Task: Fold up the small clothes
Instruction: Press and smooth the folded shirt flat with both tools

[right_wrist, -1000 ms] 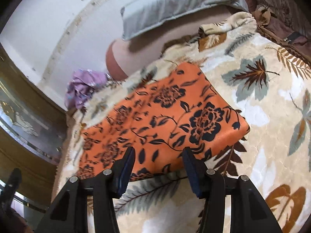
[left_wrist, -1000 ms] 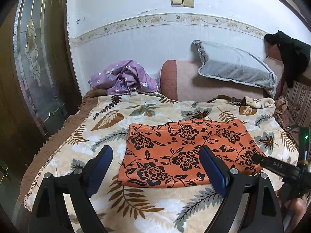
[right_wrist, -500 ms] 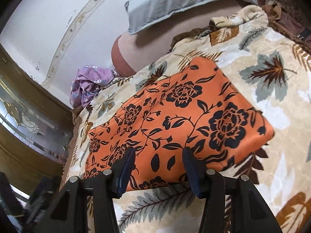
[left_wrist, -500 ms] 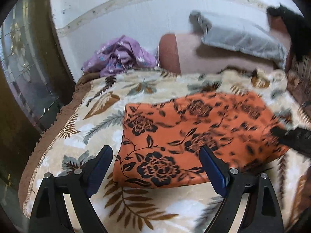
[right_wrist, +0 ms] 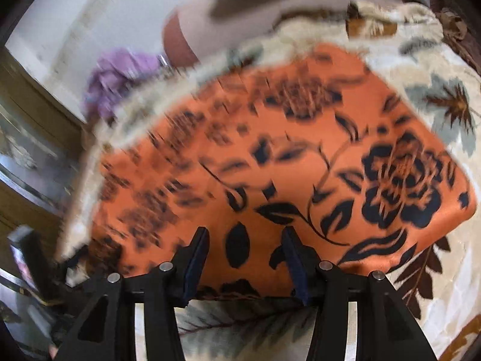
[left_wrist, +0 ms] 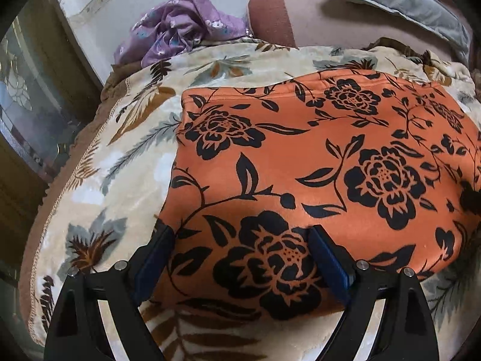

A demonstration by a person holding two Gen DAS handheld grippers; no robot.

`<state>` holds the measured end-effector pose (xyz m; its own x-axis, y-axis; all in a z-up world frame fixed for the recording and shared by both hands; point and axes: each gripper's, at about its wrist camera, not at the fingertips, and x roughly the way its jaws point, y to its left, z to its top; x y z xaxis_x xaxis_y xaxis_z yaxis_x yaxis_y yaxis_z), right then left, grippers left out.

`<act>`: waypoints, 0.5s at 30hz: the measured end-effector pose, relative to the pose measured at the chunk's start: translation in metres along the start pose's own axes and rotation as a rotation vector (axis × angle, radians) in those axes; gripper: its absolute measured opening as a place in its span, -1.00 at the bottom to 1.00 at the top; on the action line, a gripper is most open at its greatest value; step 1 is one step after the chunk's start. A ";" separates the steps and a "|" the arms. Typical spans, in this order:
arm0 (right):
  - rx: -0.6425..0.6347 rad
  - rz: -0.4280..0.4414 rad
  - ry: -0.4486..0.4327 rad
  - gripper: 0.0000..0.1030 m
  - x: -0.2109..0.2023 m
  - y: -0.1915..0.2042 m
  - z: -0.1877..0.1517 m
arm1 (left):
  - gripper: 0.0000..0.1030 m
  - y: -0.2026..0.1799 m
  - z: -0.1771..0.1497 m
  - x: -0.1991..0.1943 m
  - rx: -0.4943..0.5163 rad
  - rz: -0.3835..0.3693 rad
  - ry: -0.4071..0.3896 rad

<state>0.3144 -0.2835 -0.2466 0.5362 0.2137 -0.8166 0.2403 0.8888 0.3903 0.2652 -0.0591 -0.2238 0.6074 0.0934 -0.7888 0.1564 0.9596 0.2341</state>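
An orange cloth with black flowers lies flat on a cream leaf-patterned blanket. My left gripper stands wide open just above the cloth's near left corner. One blue pad sits at the cloth's left edge and the other over a black flower. In the blurred right wrist view the same cloth fills the middle. My right gripper hovers half open over its near edge, right of the left gripper. No fabric is pinched between either pair of pads.
A crumpled purple garment lies at the far left of the bed, against the wall. A grey pillow leans on a pink bolster at the back. A glass-panelled door stands close on the left.
Both grippers have come down and forward toward the orange cloth, which now looks much larger in both views. Neither pair of jaws has changed its width.
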 end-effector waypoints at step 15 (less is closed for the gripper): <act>0.133 0.021 -0.103 0.05 -0.038 -0.034 0.012 | 0.76 0.006 0.007 -0.022 -0.016 -0.029 -0.082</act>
<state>0.2956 -0.3272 -0.2234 0.6205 0.1834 -0.7625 0.3290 0.8217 0.4654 0.2585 -0.0572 -0.2008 0.6651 0.0444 -0.7454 0.1624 0.9657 0.2025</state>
